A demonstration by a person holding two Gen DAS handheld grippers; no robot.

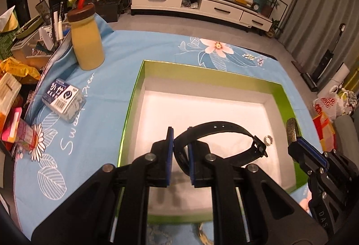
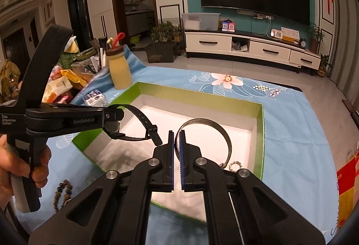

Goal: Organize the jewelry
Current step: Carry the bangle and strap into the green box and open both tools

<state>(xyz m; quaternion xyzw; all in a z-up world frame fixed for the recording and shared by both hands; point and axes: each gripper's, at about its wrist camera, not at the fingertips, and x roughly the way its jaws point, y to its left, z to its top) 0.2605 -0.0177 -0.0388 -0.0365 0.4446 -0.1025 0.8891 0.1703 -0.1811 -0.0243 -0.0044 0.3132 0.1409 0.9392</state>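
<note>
Rubber watch strap (image 1: pixel 215 127), metal bangle (image 2: pixel 221 130)

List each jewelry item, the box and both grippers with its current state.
Left gripper: shut on the black watch.
Black watch: held above the box, strap buckled in a loop.
Right gripper: shut on the metal bangle.
Metal bangle: held over the box.
Small ring: lying inside the box.
Green box: open, lidless.
Bead bracelet: on the cloth, outside the box.

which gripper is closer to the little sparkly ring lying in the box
Right. The right gripper, shut on the metal bangle, hangs just over the ring near the box wall. The left gripper, holding the black watch, is farther across the box.
</note>
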